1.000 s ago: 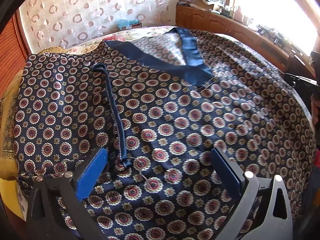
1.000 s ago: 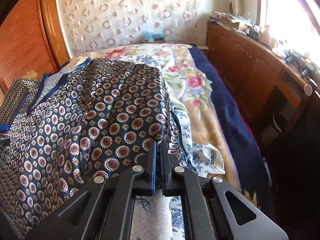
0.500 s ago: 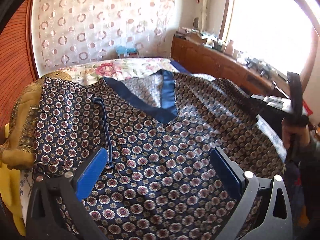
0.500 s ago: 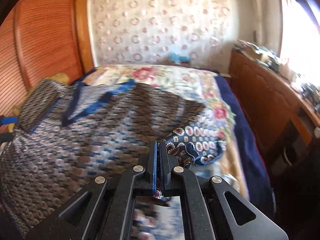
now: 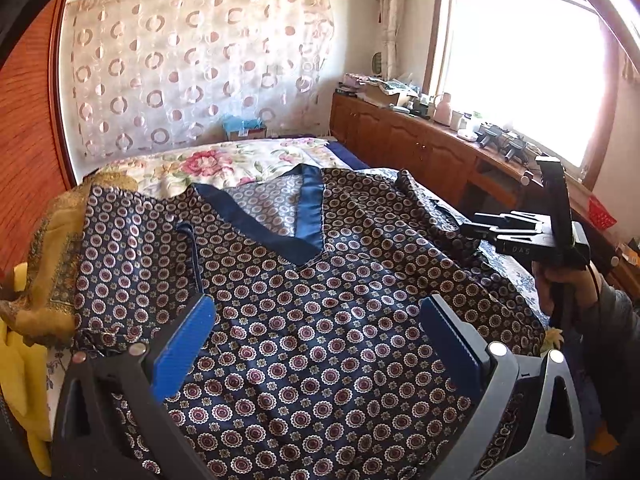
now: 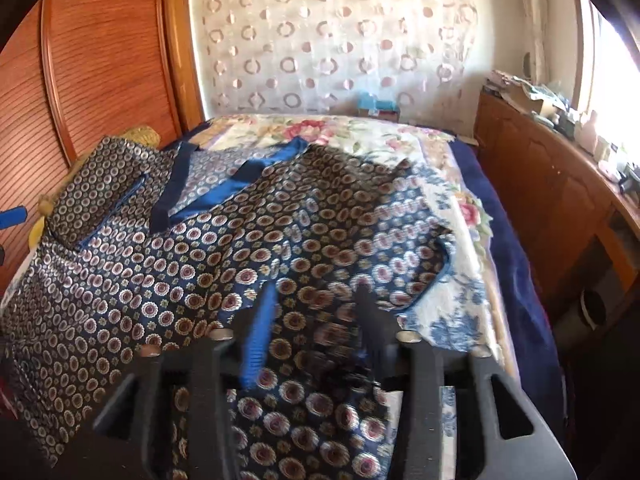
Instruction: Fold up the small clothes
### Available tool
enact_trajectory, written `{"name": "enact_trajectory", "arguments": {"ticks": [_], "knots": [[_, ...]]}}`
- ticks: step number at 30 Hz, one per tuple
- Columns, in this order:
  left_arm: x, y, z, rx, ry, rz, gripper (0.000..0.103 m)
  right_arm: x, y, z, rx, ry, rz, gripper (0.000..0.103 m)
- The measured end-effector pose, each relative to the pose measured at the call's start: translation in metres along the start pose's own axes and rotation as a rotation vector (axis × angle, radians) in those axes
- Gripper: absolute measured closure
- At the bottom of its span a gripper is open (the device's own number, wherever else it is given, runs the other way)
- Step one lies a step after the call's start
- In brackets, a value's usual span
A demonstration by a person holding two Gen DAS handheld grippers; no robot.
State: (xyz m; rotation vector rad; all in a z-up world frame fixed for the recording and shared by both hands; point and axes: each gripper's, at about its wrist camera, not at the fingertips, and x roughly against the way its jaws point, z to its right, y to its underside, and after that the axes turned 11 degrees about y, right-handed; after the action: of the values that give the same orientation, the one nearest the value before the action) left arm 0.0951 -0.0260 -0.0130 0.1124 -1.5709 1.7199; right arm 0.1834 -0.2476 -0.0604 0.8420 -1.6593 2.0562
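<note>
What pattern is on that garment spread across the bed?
The garment is dark navy with small round medallions and a plain blue V-neck band; it shows best in the left wrist view.

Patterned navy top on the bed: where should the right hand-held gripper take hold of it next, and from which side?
Judging by its pose, grip the patterned top by the loose sleeve flap on the floral bedspread, coming in from the cabinet side. That edge lies raised and rumpled, so a finger can slip beneath. The right hand-held gripper, jaws just opened, hovers nearby holding nothing.
</note>
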Motion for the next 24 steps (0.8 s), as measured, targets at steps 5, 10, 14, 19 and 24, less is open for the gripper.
{"name": "enact_trajectory", "arguments": {"ticks": [5, 10, 14, 19, 24], "knots": [[0.002, 0.000, 0.010, -0.025, 0.000, 0.009, 0.000, 0.007, 0.001, 0.024, -0.057, 0.033, 0.010, 0.055], [-0.001, 0.002, 0.012, -0.022, 0.001, 0.005, 0.000, -0.013, 0.003, 0.041, -0.108, 0.046, -0.062, 0.055], [-0.005, 0.005, 0.011, -0.015, 0.000, -0.005, 0.000, -0.037, 0.003, 0.052, -0.172, 0.018, -0.132, 0.055], [-0.006, 0.008, 0.008, -0.009, -0.007, -0.011, 0.000, -0.057, 0.000, 0.053, -0.191, 0.049, -0.190, 0.055], [-0.006, 0.010, 0.005, 0.001, -0.008, -0.010, 0.000, -0.062, -0.004, 0.045, -0.143, 0.092, -0.189, 0.071]]}}
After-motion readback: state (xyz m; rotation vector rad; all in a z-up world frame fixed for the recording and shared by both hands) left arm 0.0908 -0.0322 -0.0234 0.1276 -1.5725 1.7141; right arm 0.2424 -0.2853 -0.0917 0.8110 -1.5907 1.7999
